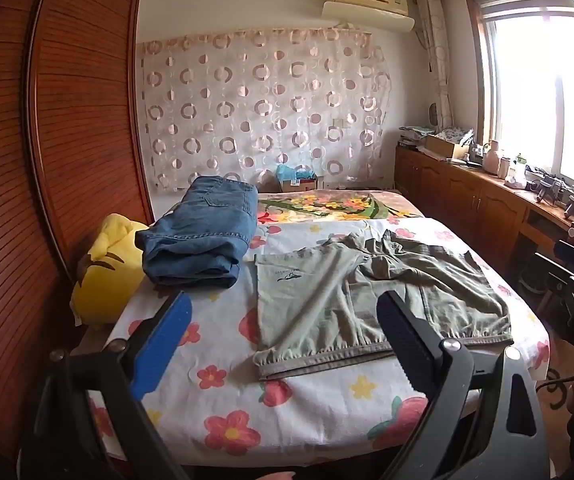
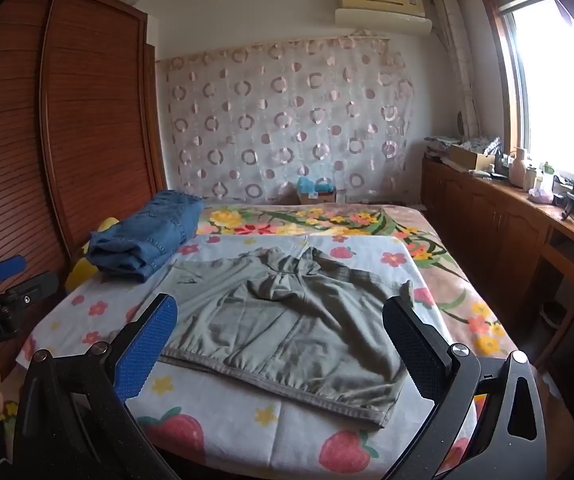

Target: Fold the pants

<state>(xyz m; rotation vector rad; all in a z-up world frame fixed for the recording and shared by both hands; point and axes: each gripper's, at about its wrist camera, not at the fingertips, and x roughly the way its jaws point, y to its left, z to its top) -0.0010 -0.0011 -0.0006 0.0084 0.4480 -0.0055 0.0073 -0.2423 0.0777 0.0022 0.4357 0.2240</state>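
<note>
Folded jeans: stacked at the bed's left edge beside a yellow cushion, likely set aside as done. Green pants: spread flat mid-bed on the floral sheet, waistband nearest, laid ready for folding. Left gripper and right gripper: both wide apart and empty, poised short of the waistband.

1. One pair of olive-green pants is lying spread on the bed.
2. One folded pair of blue jeans is sitting beside them.
3. One yellow plush toy is resting at the bed's left edge.
4. Two claws are showing: the left claw and the right claw, each spreading two fingers wide with nothing between them.
5. One air conditioner is hanging on the wall.
6. One window is letting in daylight.
</note>
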